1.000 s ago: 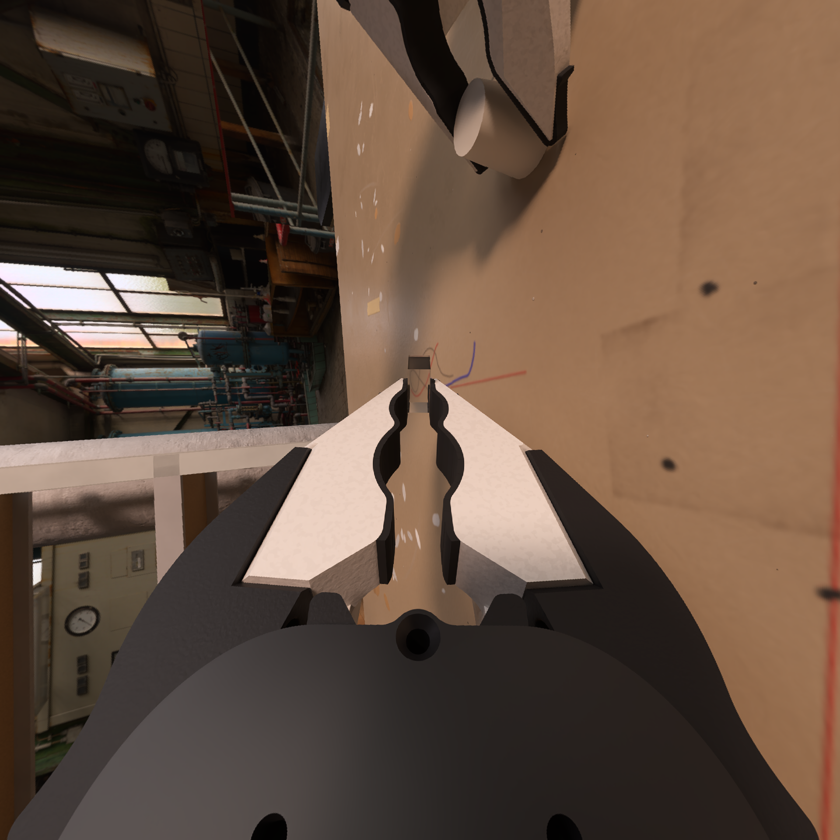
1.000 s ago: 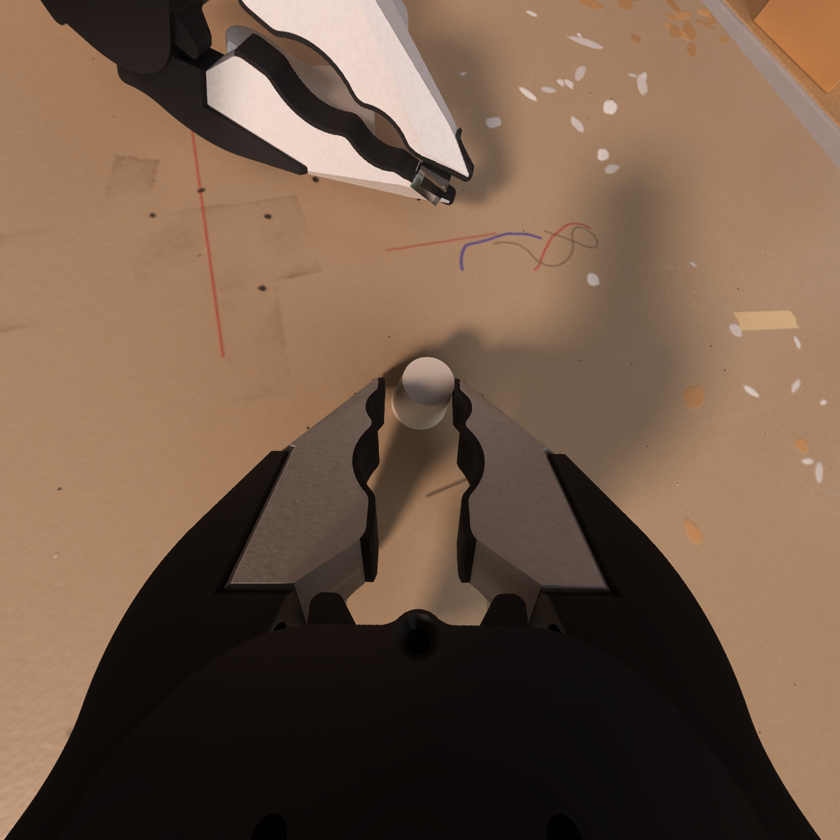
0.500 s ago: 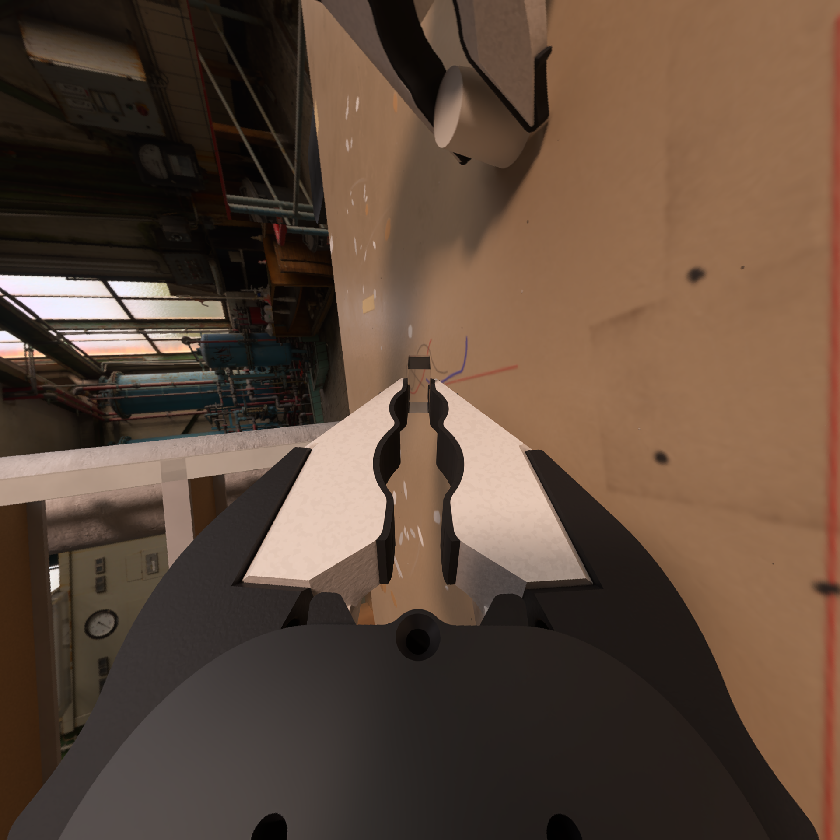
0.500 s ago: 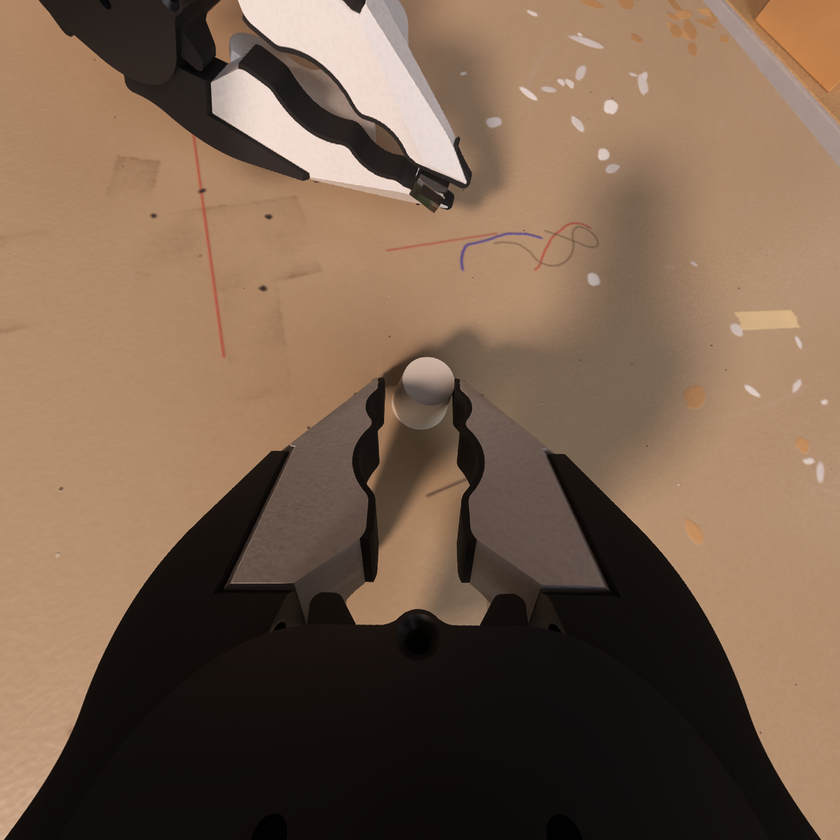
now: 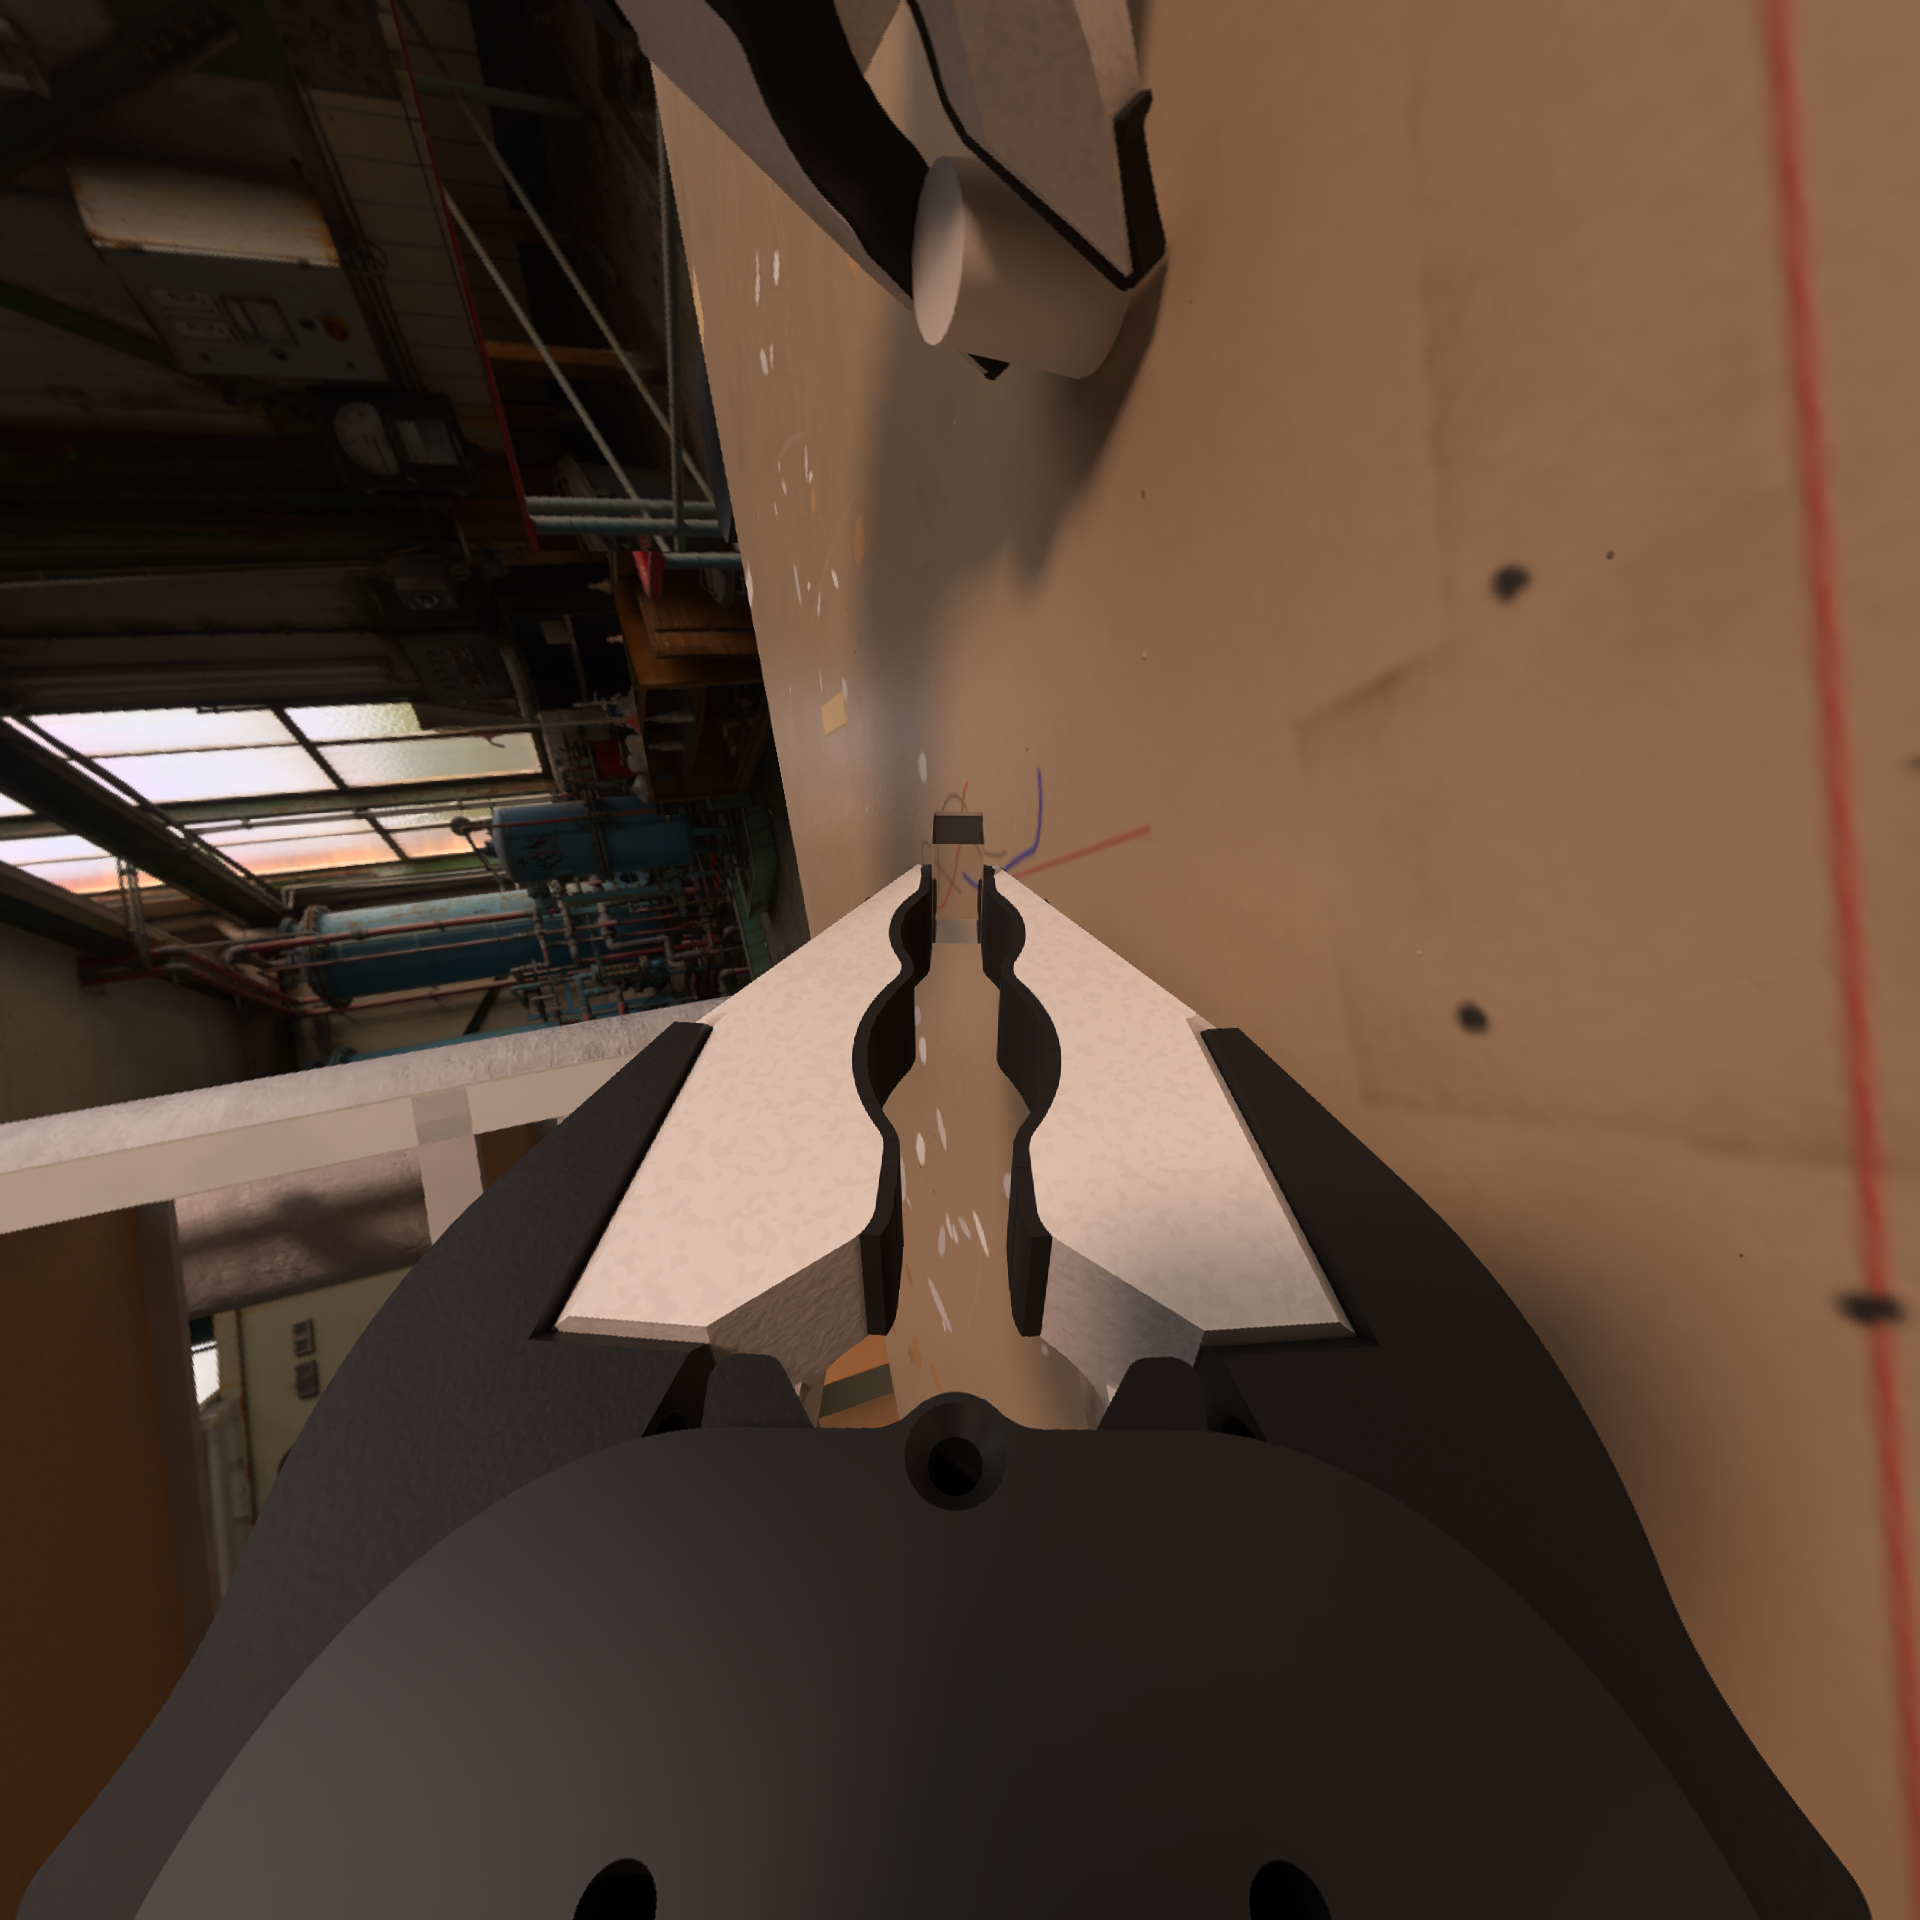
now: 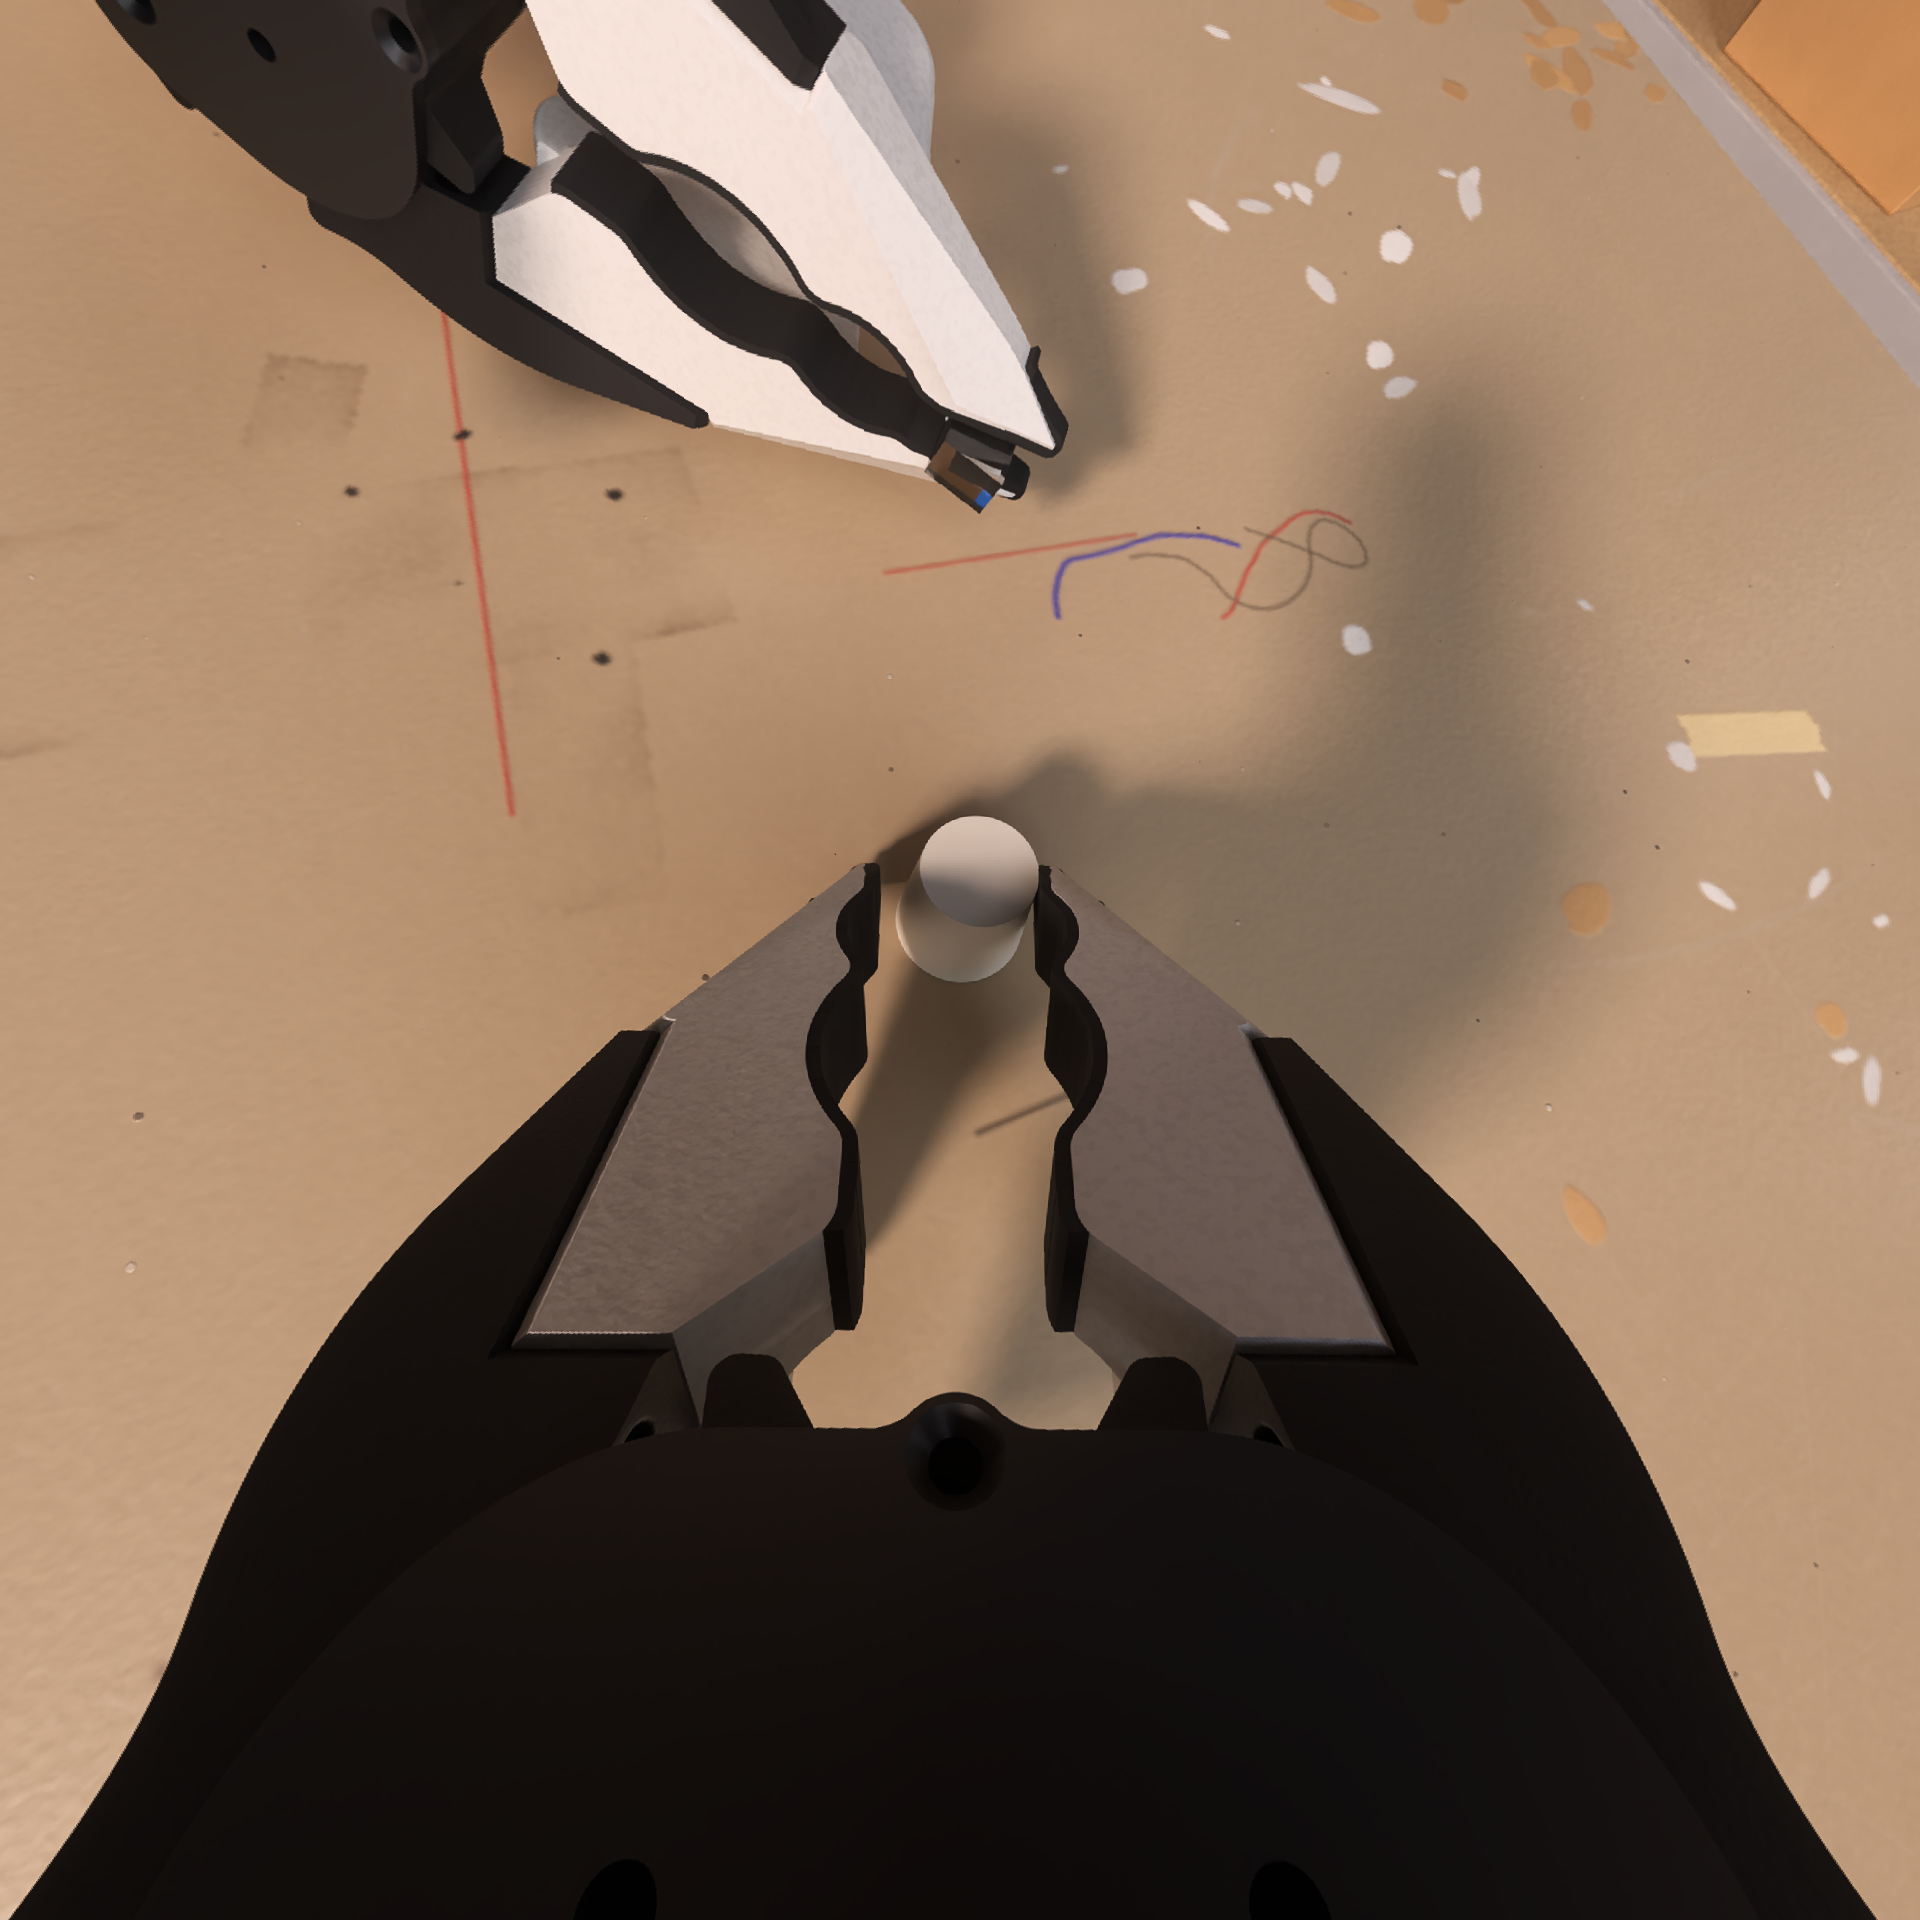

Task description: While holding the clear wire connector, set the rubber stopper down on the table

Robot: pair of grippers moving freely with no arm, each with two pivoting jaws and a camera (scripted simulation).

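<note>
My right gripper [image 6: 956,883] is shut on the pale rubber stopper [image 6: 971,899], which sits between its fingertips, low over the tan table [image 6: 312,935] with its shadow close behind. In the left wrist view the stopper [image 5: 1008,291] shows at the top in the right gripper [image 5: 1060,312], its far end at the table surface [image 5: 1455,727]. My left gripper [image 5: 956,878] is shut on the small clear wire connector [image 5: 957,831] at its very tips. In the right wrist view the left gripper [image 6: 997,462] hovers up left, with the connector [image 6: 977,480] in its tips.
Loose red, blue and dark wire strands [image 6: 1195,561] lie between the two grippers. A thin red line [image 6: 478,582] runs at the left. A strip of tape [image 6: 1751,732] and white flecks [image 6: 1320,229] lie to the right. The table's grey edge [image 6: 1766,135] is at the top right.
The left gripper has rolled and shifted a little toward the right gripper, still holding the connector. The right gripper and the stopper have not visibly moved.
</note>
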